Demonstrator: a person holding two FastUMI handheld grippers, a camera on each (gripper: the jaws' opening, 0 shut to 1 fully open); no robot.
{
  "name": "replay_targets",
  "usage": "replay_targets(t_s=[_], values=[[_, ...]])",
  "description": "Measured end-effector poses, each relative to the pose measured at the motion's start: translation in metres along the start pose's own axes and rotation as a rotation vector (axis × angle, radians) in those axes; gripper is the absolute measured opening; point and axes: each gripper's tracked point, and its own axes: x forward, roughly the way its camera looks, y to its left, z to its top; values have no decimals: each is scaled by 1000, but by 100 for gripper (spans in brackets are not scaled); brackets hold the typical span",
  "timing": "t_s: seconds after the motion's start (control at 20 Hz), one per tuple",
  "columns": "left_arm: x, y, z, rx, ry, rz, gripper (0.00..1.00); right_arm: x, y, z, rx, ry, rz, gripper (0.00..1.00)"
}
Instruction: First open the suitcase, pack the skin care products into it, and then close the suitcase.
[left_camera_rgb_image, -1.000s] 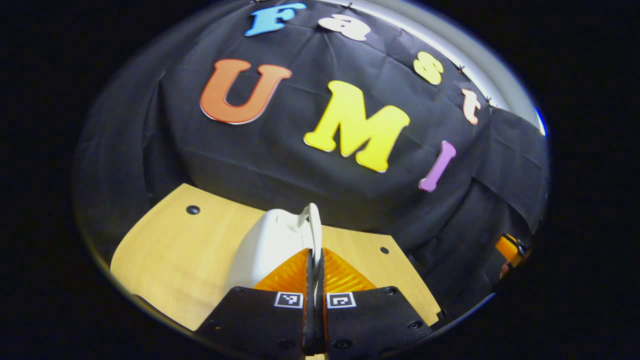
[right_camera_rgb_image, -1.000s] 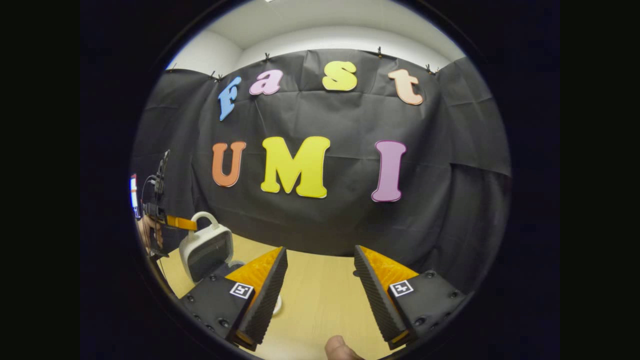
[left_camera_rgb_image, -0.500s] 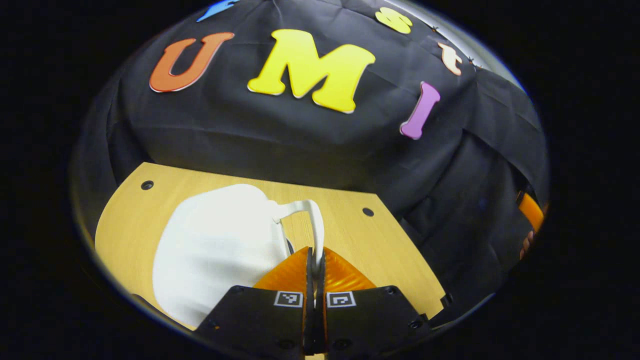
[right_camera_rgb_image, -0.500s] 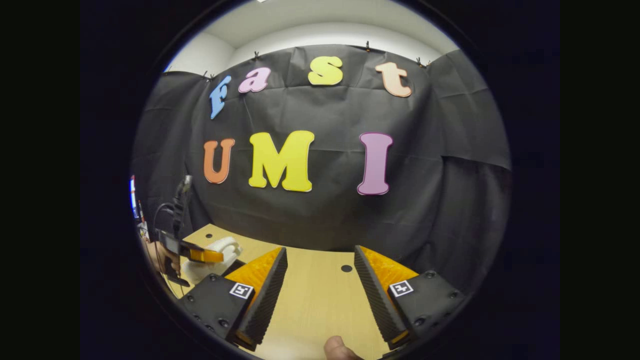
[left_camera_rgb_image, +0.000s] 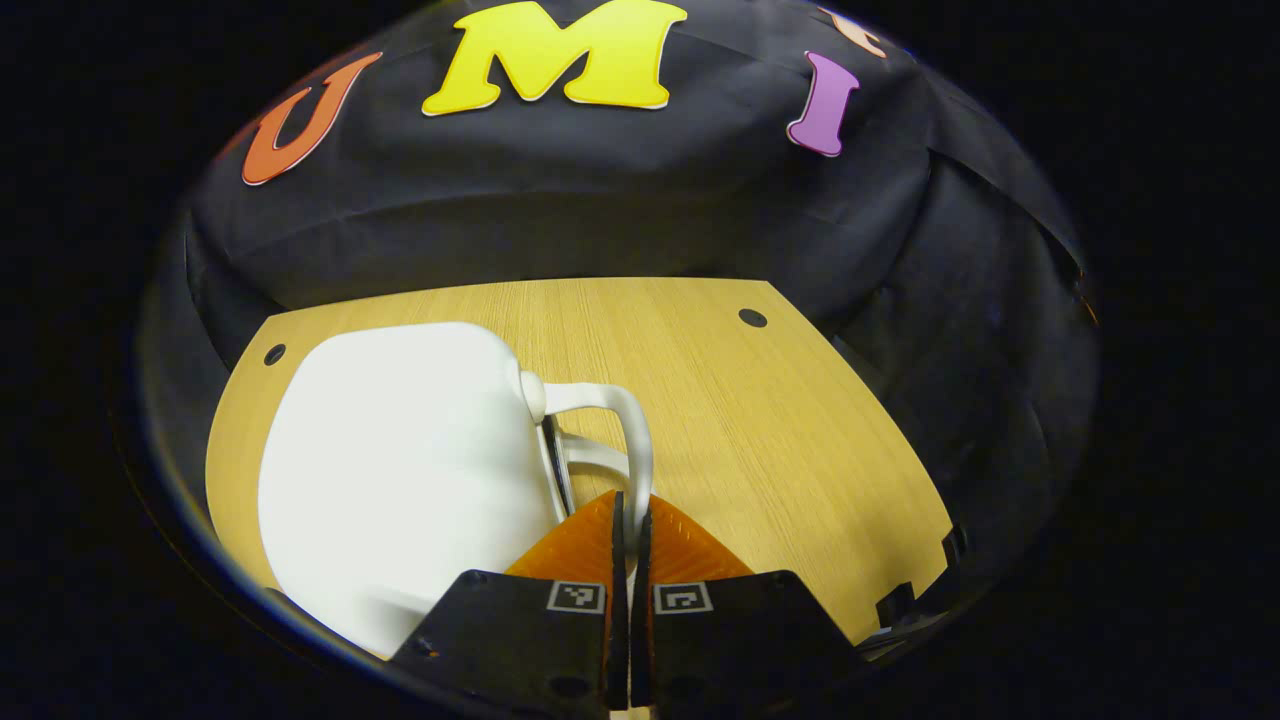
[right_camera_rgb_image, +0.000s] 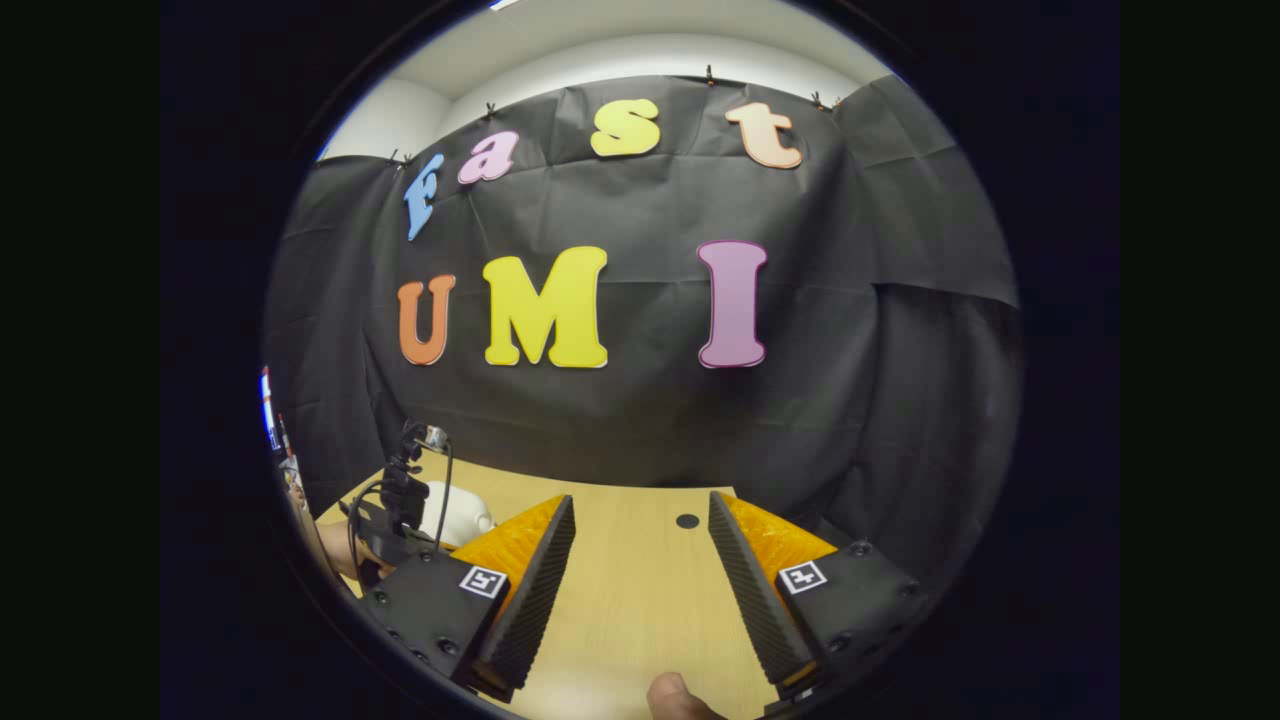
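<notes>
Now lying flat on the table (left_camera_rgb_image: 760, 420), the white suitcase (left_camera_rgb_image: 400, 470) has its handle (left_camera_rgb_image: 630, 440) pinched by the left gripper (left_camera_rgb_image: 629, 520), while the right gripper (right_camera_rgb_image: 640, 560) gapes wide.

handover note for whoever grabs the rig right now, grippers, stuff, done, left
Left gripper: shut on the handle of the white suitcase, which lies flat on the wooden table.
Right gripper: open, holding nothing, above the table off to the side.
Done: suitcase laid down, lid apparently closed.
Left: open it, pack the skin care products, close it. Find the products first.
</notes>
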Motion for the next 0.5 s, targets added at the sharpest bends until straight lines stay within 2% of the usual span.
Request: replay_targets(t_s=[0.2, 0.25, 0.3, 0.4, 0.5], values=[[4, -2, 2, 28, 13, 26, 8, 7, -2, -12, 20, 34, -8, 80], [3, -4, -1, 18, 19, 17, 11, 9, -2, -13, 22, 39, -10, 80], [1, -7, -2, 2, 24, 7, 19, 11, -1, -14, 23, 40, -14, 80], [-10, -12, -4, -12, 28, -16, 27, 14, 2, -10, 27, 38, -14, 80], [-24, -22, 5, -39, -8, -70, 33, 18, 9, -7, 23, 33, -12, 80]])
